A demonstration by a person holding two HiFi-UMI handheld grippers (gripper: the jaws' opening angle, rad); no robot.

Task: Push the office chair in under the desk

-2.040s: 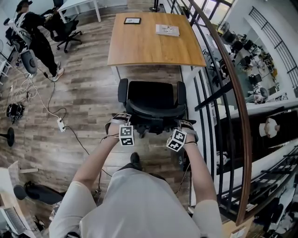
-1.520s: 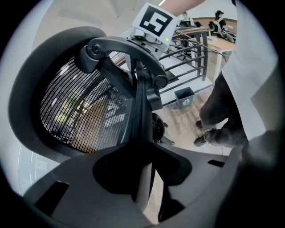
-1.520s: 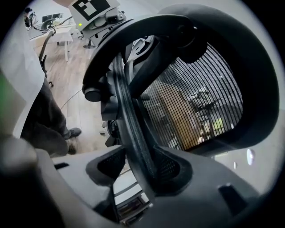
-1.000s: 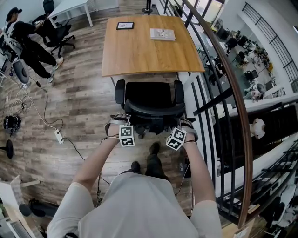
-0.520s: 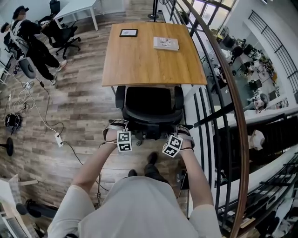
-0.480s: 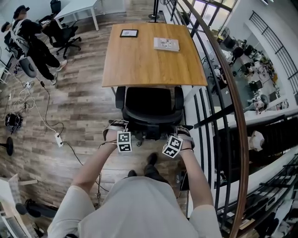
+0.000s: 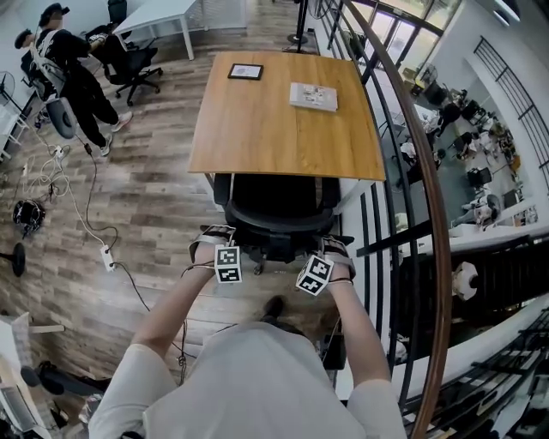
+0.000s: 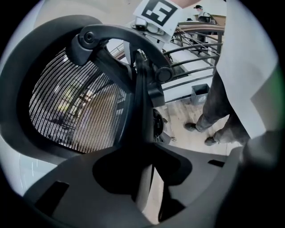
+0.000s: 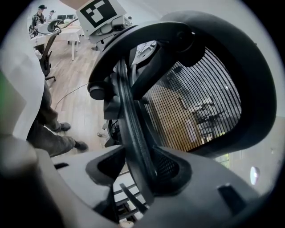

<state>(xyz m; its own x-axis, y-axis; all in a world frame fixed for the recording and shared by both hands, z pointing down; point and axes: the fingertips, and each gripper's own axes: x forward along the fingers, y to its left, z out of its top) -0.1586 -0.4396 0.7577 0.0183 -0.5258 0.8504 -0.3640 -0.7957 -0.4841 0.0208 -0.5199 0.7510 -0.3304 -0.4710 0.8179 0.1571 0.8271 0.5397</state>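
The office chair (image 7: pixel 273 193) faces the desk (image 7: pixel 274 129), seat partly beneath its near edge, backrest (image 7: pixel 273 225) lying crosswise, parallel to that edge. The left gripper (image 7: pixel 216 240) and right gripper (image 7: pixel 337 249) clamp the backrest's rim at its two sides.

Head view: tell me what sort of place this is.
Most likely an open-plan office on an upper level: a wooden desk with a black office chair at it, a white table with another chair at far left, and a railing overlooking a lower floor.
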